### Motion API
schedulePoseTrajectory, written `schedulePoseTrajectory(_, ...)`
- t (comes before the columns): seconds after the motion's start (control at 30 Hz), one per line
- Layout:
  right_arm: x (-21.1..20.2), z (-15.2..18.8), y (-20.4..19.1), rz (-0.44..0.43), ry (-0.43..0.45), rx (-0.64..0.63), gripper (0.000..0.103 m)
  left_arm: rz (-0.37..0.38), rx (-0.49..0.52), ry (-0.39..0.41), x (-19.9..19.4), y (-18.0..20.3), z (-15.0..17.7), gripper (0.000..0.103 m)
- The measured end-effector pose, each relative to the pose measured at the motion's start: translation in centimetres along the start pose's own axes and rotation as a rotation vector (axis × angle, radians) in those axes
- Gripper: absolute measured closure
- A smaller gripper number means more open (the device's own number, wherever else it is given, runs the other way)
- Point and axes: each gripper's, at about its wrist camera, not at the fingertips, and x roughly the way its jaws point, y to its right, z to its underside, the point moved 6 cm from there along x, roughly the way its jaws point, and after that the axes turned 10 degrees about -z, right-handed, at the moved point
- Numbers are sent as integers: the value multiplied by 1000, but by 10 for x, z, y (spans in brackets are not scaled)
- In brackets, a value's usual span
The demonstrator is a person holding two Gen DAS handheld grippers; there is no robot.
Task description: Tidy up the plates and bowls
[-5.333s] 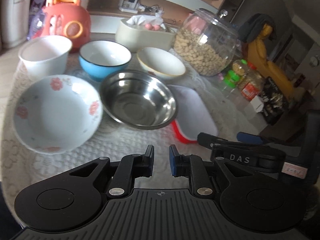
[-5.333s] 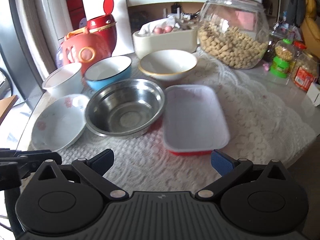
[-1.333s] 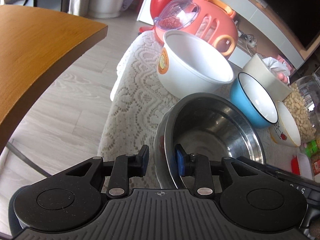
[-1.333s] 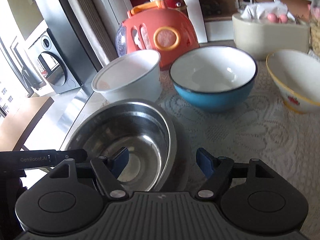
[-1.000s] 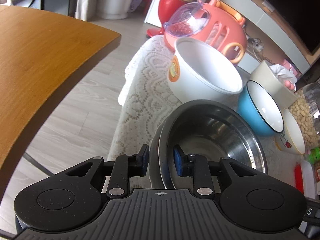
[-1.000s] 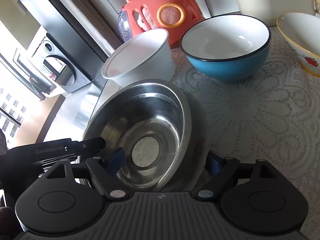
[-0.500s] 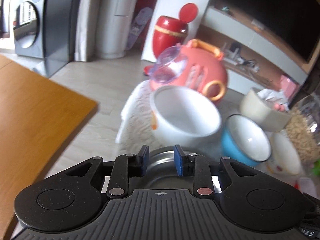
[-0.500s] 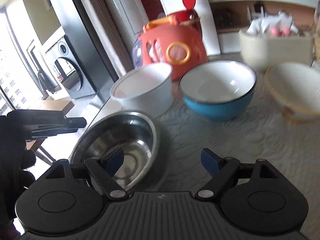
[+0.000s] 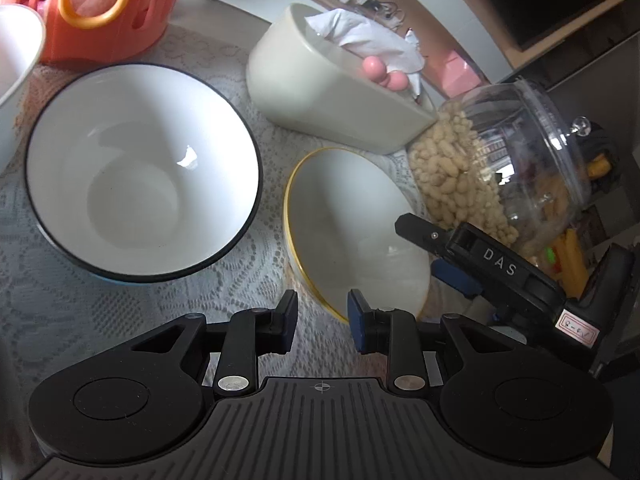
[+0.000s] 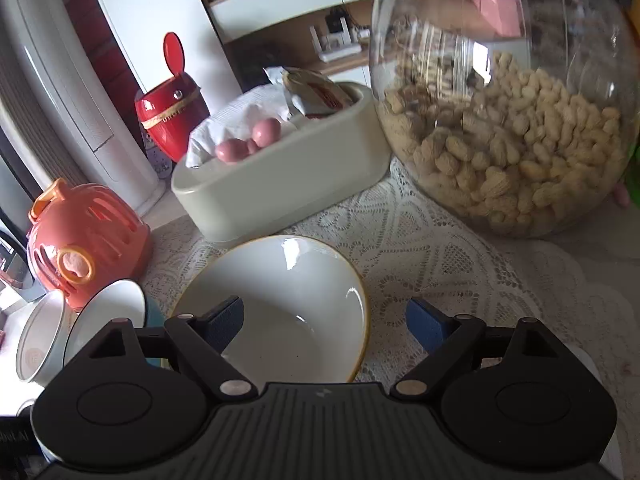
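A white bowl with a yellow rim [image 9: 356,232] [image 10: 280,312] sits on the lace tablecloth. My left gripper [image 9: 322,316] is open, its jaws straddling the bowl's near rim, nothing held. My right gripper [image 10: 324,320] is wide open over the same bowl, one finger inside it and one outside its right rim; it also shows in the left wrist view [image 9: 452,256]. A blue bowl with a white inside and dark rim [image 9: 140,176] [image 10: 112,312] stands left of it. A white bowl [image 10: 40,336] [image 9: 16,52] is further left.
A beige oval box [image 9: 328,92] [image 10: 280,176] with tissue and pink eggs stands behind the bowls. A big glass jar of peanuts [image 10: 508,120] [image 9: 500,160] is at the right. An orange toy container [image 9: 100,4] [image 10: 80,240] is at the back left.
Both grippers have left the steel bowl and moved right to the yellow-rimmed bowl. The steel bowl is out of view. The left gripper's jaws have opened a bit wider.
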Motion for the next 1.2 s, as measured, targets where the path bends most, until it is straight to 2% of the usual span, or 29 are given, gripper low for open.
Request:
schedulePoseTrajectory(0.03,11,-3,6,-9,-23,7,15,-11,-2,5,6,1,-1,72)
schedulePoseTrajectory(0.07,21,-5,10,-12,-43,7,19,-20,0,11,11,2,-3,72)
schedulePoseTrajectory(0.1,31,-4,12,-17,-64,5,25,-26,3,14,16,2,-5,72)
schedulePoseTrajectory(0.13,37,-2,13,-31,-81,6,36,-40,11,14,20,2,-7,72)
schedulePoseTrajectory(0.23,45,5,10,-102,-106,25,47,-67,58,0,29,4,-6,73)
schedulePoseTrajectory(0.5,13,33,-23,-130,-135,-41,47,-102,150,-9,-6,-8,20,73)
schedulePoseTrajectory(0.73,-22,96,-63,-172,-217,-117,41,-146,209,-34,-54,-46,64,73)
schedulePoseTrajectory(0.97,-52,155,-103,-247,-306,-175,40,-155,196,-56,-90,-83,89,73)
schedulePoseTrajectory(1.2,-57,163,-109,-233,-298,-150,40,-140,179,-26,-99,-89,90,75)
